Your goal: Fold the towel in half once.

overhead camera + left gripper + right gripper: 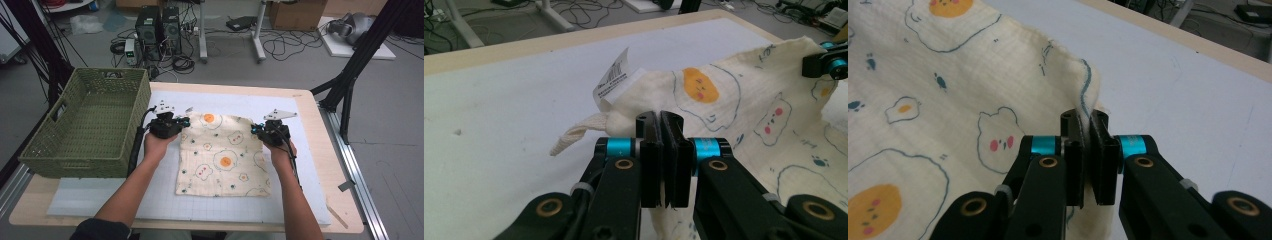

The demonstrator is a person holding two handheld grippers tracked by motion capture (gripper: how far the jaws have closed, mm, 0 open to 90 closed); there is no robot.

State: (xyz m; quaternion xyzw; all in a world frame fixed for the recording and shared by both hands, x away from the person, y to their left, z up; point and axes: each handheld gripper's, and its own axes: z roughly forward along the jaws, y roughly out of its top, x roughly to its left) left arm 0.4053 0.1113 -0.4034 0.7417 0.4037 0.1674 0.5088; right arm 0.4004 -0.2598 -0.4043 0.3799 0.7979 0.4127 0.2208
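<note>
Room: grey floor beyond both grippers, w/ cables, PC towers (159,27), cardboard boxes.
Table: wood-edged top (320,150), white mat (300,150) under both grippers.
Basket: green woven basket (90,125), just outboard of left gripper, on table's left edge.
Cloth: cream cloth (222,155) w/ fried-egg & bear print, spread on mat btwn the two grippers; far corners lifted off mat, near edge lying flat.
Left gripper: left gripper (659,125) jaws together, clamped on cloth's far-left corner.
Right gripper: right gripper (1085,125) jaws together, clamped on cloth's far-right edge.
Tag: white label (613,77) & woven loop (576,132) just ahead-left of left gripper tips.
</note>
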